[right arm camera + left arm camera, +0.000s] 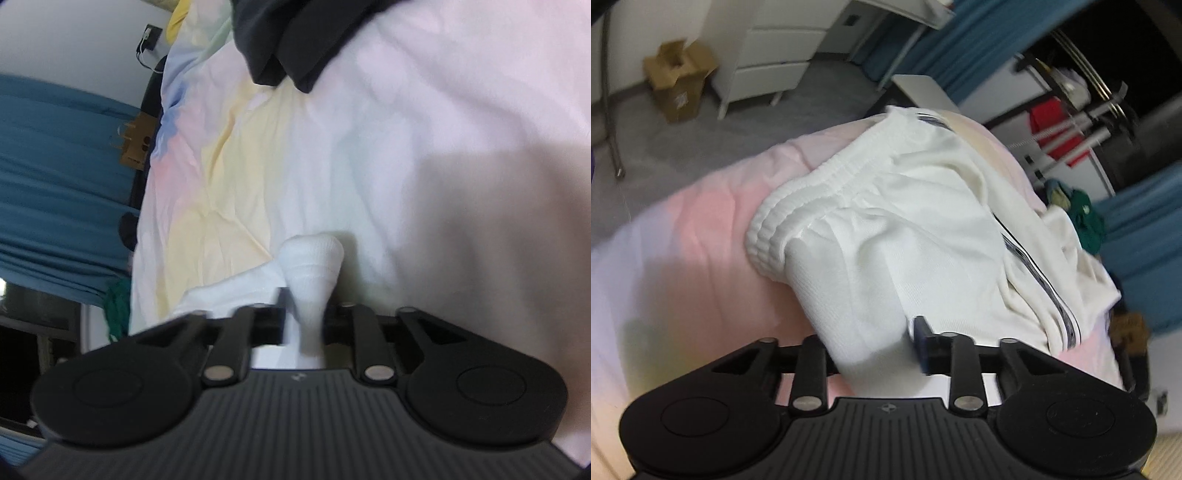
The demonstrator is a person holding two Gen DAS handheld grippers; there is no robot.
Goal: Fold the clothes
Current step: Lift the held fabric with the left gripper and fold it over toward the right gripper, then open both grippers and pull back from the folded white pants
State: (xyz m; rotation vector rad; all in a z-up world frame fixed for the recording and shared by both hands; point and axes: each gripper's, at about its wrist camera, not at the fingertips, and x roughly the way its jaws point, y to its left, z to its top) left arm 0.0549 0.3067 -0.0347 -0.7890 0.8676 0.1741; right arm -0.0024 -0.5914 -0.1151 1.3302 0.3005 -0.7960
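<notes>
Both grippers pinch rumpled white shorts [886,229] with striped side trim.

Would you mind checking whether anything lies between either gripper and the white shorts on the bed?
Nothing visible does. The left gripper is already shut on the white shorts, and the right gripper pinches a bunched piece of white fabric. The dark garment lies farther up the bed, apart from both.
</notes>
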